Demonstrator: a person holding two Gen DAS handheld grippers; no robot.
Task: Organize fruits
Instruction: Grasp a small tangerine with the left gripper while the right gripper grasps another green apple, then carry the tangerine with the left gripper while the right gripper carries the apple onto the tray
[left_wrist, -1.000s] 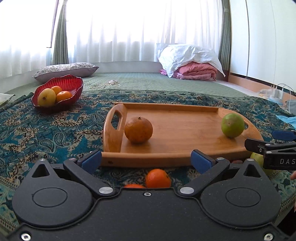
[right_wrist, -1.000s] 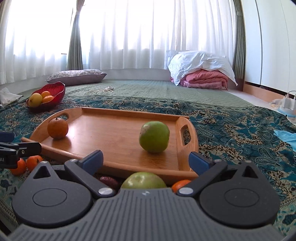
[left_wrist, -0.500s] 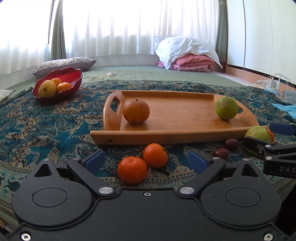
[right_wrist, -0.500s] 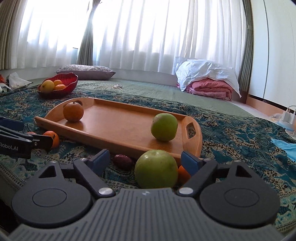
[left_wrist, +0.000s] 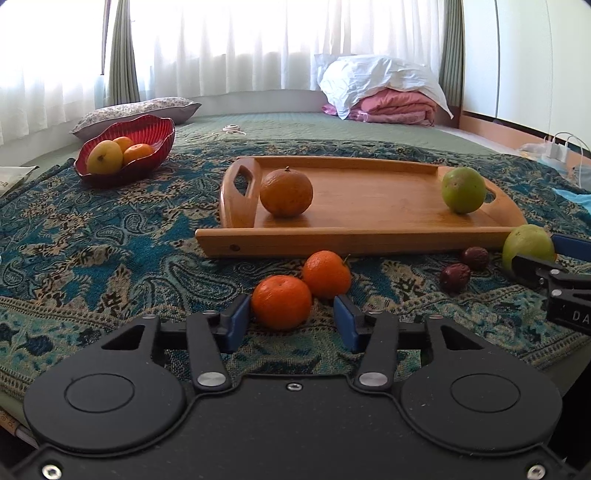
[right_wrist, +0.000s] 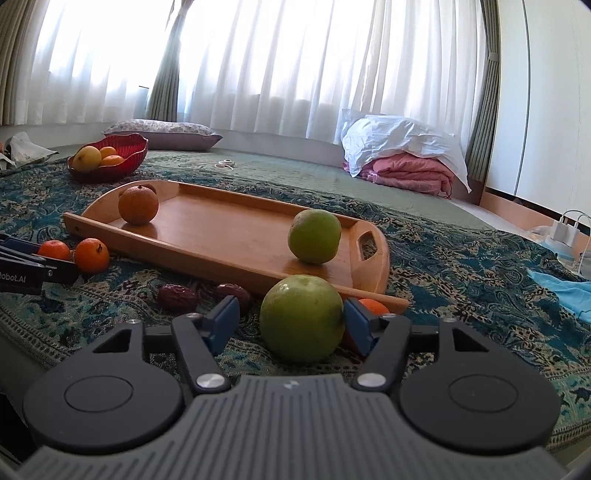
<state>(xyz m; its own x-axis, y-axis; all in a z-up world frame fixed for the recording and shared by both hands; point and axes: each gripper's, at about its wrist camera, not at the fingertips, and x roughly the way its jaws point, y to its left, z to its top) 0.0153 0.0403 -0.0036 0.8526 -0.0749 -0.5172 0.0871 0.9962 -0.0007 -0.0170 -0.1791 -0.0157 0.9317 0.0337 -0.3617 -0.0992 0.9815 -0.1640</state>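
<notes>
On wooden tray (left_wrist: 369, 199): one orange, one green fruit. Off tray, on bedspread: tangerine (left_wrist: 281, 302) between closing left tongs (left_wrist: 291, 322); green apple (right_wrist: 302, 318) between closing right tongs (right_wrist: 290, 321); dates loose.

Smooth varnished wood tray (left_wrist: 369, 199) beyond the tongs; woven paisley cloth (left_wrist: 110, 251) under them, matt. Glossy ribbed red bowl (left_wrist: 147, 129). Matt black plastic tong arms, blue rubbery pads (left_wrist: 236, 321). Dimpled orange peel (left_wrist: 281, 301), wrinkled dates (right_wrist: 177, 297).
</notes>
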